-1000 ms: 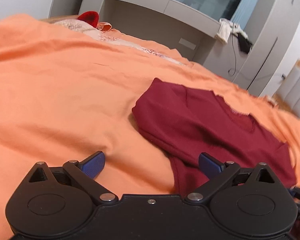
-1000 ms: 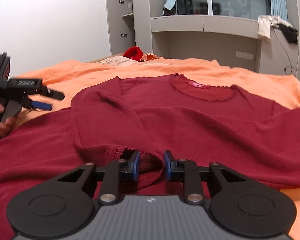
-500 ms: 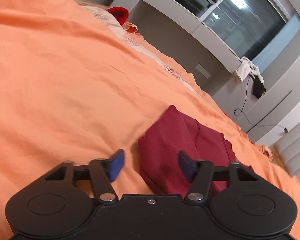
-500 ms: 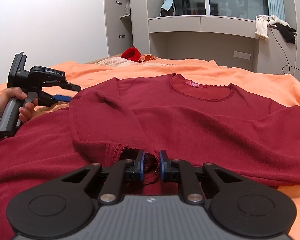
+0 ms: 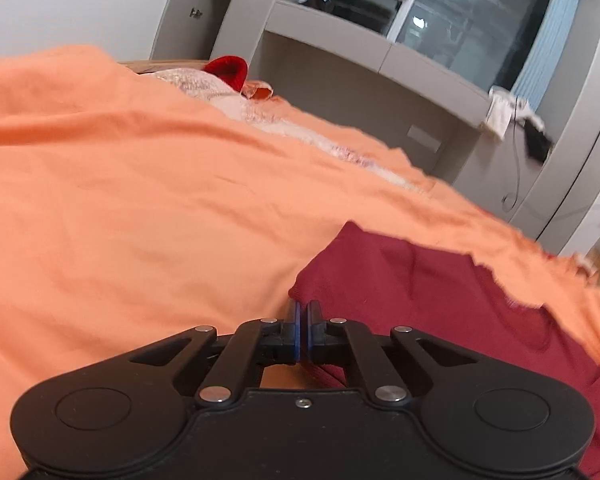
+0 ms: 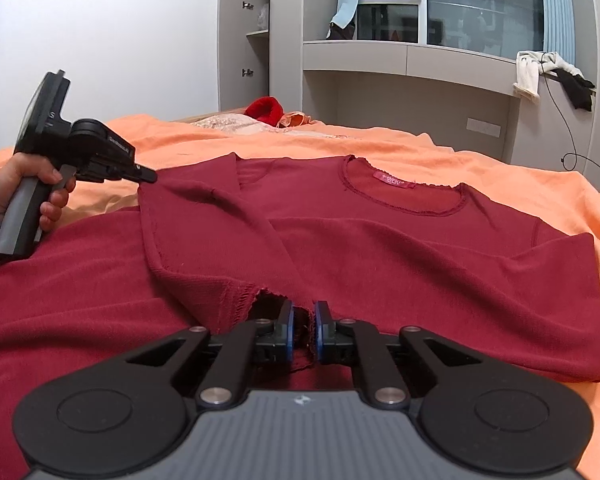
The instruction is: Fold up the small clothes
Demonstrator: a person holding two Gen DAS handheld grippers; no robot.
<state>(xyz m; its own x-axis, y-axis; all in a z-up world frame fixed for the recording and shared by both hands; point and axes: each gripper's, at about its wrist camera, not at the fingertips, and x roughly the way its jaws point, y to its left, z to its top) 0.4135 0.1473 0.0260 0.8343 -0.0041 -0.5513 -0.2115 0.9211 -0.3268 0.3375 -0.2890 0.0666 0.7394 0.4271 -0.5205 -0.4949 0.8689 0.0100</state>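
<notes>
A dark red long-sleeved top (image 6: 380, 248) lies on the orange bed sheet (image 6: 480, 160), neckline away from me, its left sleeve folded across the body. My right gripper (image 6: 302, 326) is shut on the frayed cuff of that sleeve (image 6: 236, 296). My left gripper (image 5: 301, 328) is shut, pinching the folded shoulder edge of the top (image 5: 400, 280); in the right wrist view it (image 6: 148, 177) shows at the left, its tip on the fold corner.
A red knitted item (image 6: 265, 109) and pale lace fabric (image 6: 228, 122) lie at the far end of the bed. Grey built-in shelves and a desk niche (image 6: 400, 80) stand behind. Clothes hang on the ledge at right (image 6: 552, 72).
My left gripper moved to the folded shoulder edge and closed on it. My right gripper tightened on the sleeve cuff and stayed in place.
</notes>
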